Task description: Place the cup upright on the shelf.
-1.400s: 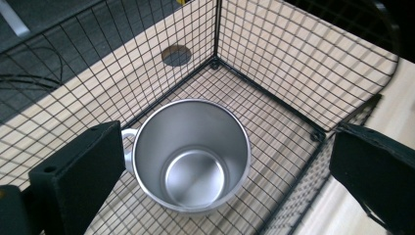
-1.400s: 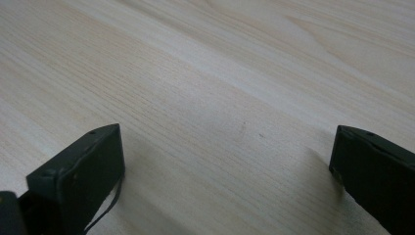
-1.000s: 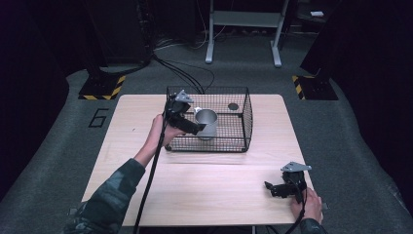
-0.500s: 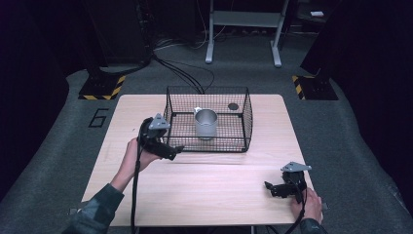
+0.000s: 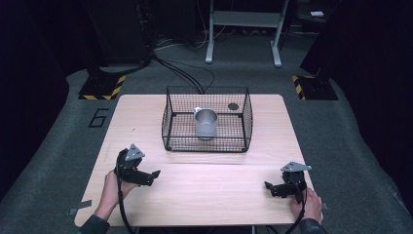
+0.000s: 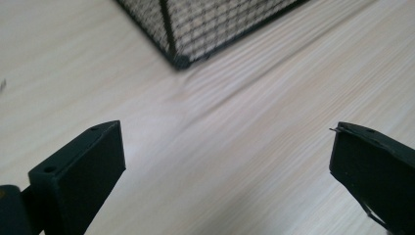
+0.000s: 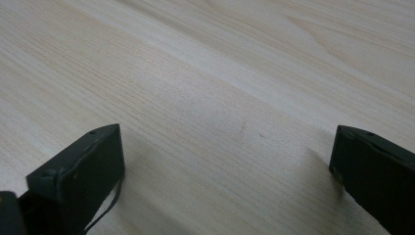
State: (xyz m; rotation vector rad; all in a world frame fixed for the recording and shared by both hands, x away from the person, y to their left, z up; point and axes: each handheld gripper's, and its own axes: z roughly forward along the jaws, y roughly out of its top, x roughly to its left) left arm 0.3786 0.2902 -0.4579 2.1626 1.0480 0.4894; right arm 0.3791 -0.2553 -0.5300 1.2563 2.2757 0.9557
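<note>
Left gripper [image 5: 152,174] low over table [image 5: 214,195] — jaws apart, empty.

A wire basket [image 5: 207,119] sits on the table [image 5: 146,112], near the far edge and in the middle. A metal cup [image 5: 205,123] stands up inside the basket. The left gripper [image 5: 152,174] is near the front of the table on the left. The right gripper [image 5: 269,186] is near the front on the right. Both are well apart from the basket, with bare table between them.
</note>
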